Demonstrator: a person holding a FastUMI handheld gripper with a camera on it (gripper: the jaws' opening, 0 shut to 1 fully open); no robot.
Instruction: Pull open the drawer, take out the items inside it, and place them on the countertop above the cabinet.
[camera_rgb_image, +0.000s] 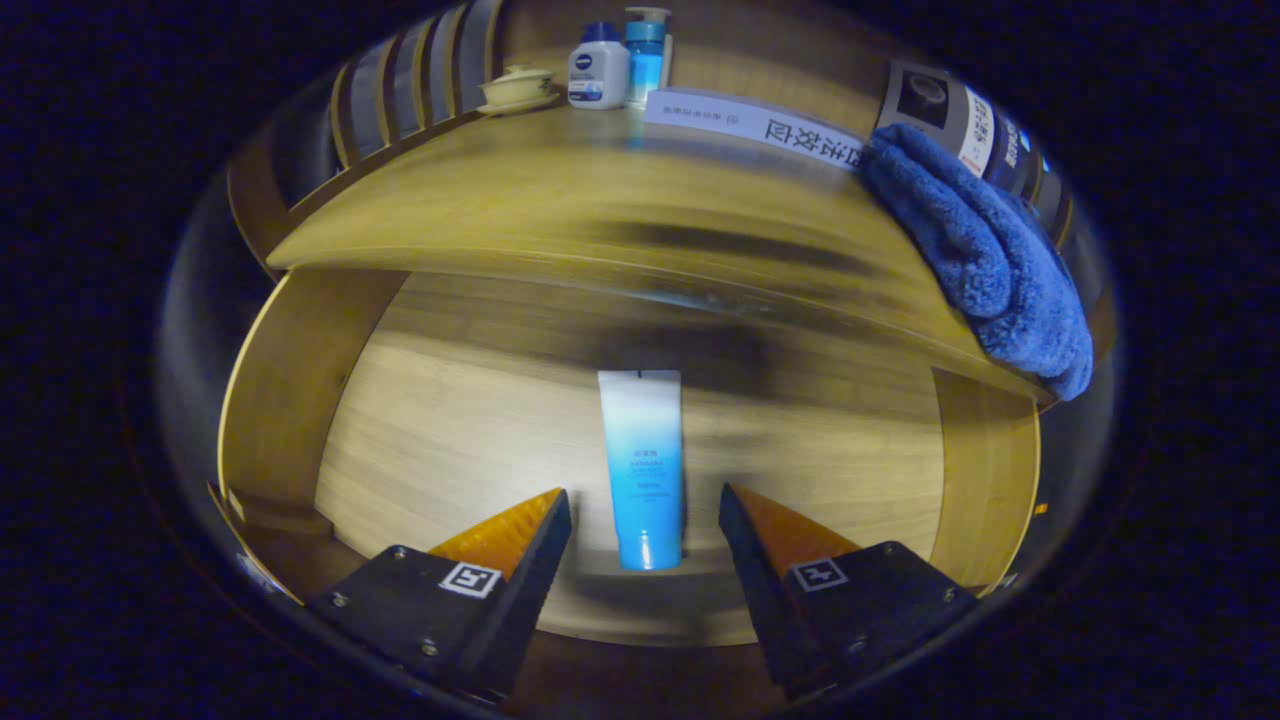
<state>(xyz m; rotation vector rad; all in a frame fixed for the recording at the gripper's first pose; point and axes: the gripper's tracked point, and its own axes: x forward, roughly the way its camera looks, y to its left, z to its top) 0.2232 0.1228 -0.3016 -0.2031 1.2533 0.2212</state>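
Between open claw (645, 510) fingers, tube (641, 470).

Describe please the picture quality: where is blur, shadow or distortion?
Gripper view: fisheye bends the countertop edge into an arc; a streaky dark shadow crosses it; the tube between the open gripper fingers is sharp, brightly lit; the blue towel looks slightly soft.

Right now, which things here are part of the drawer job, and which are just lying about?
Job:
- open drawer
- tube lying in it, between the open gripper fingers
- countertop

Lying about:
- blue towel
- two bottles
- lidded cup
- white sign
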